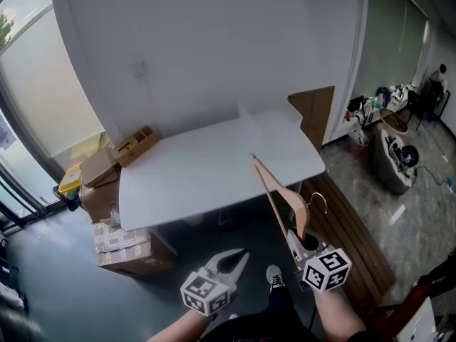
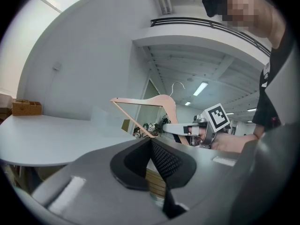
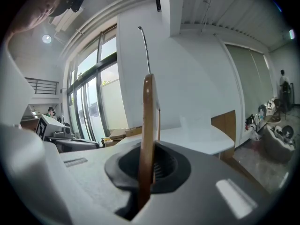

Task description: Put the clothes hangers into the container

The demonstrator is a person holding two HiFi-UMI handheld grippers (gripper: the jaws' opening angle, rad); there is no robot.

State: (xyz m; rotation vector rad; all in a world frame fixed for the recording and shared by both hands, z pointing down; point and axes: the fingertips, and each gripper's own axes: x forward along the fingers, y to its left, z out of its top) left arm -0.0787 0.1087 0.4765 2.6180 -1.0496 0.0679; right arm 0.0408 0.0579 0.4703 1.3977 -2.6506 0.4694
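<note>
A wooden clothes hanger [image 1: 282, 195] with a metal hook stands tilted over the table's near right edge, and my right gripper [image 1: 303, 242] is shut on its lower end. In the right gripper view the hanger [image 3: 148, 121] rises edge-on from between the jaws. The left gripper view shows the hanger [image 2: 157, 101] held out in the air by the right gripper [image 2: 169, 128]. My left gripper [image 1: 238, 257] hangs low in front of the table, shut with nothing in it. A clear, see-through container [image 1: 273, 129] sits on the white table [image 1: 192, 177] at its far right.
A small wooden box [image 1: 135, 144] sits on the table's far left corner. Cardboard boxes [image 1: 121, 248] are stacked on the floor at the left. A slatted wooden bench [image 1: 353, 237] runs along the right. A wooden panel [image 1: 315, 111] stands behind the table.
</note>
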